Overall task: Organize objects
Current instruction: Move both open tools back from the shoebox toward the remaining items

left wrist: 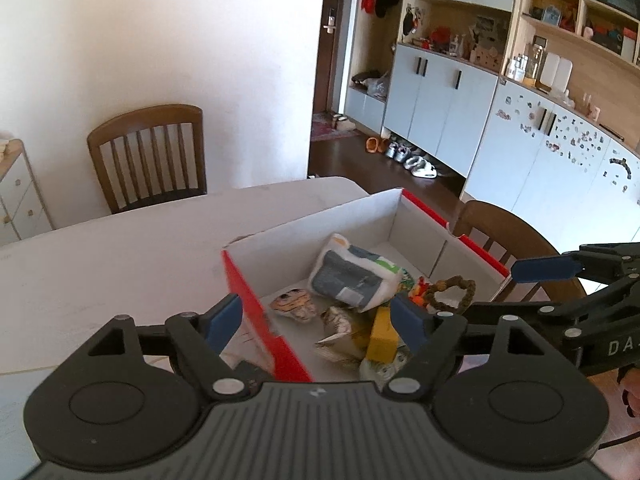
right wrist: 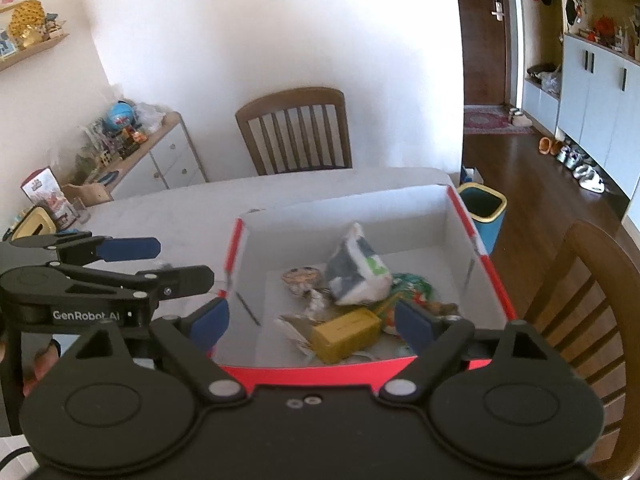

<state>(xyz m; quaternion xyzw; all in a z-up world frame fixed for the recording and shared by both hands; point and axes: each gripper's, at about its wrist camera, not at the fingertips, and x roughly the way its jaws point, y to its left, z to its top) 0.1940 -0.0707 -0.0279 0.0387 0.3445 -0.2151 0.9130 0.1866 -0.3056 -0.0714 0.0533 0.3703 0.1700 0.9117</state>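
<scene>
Left claw [left wrist: 316, 320] is released, nothing between its blue pads; it hangs over the near-left corner of the red-and-white box [left wrist: 256, 304]. Left wrist view: box sits on the white tabletop [left wrist: 120, 260], open top, white inside. In the box: soft grey-and-white pouch [left wrist: 352, 276] leaning mid-box, small round face toy [left wrist: 290, 302] just left of it on the box floor, yellow block [left wrist: 384, 334] at the near side, brown rope ring [left wrist: 450, 292] toward the box's right wall, crumpled wrappers around the block. Right claw [left wrist: 536, 276] comes in from the box's right side, one blue pad over the right wall. Wooden chair [left wrist: 148, 156] stands beyond the tabletop, far side from the box.

Right wrist view: right claw [right wrist: 312, 322] is released too, pads wide apart with nothing gripped, above the box [right wrist: 400, 362] near wall. Pouch [right wrist: 356, 276] tilted at box centre, face toy [right wrist: 302, 278] left of it, yellow block [right wrist: 346, 338] nearest the near wall. Left claw [right wrist: 152, 260] sits left of the box, over the tabletop [right wrist: 168, 208]. Blue bin [right wrist: 486, 216] stands on the floor just past the box's far-right corner.
</scene>
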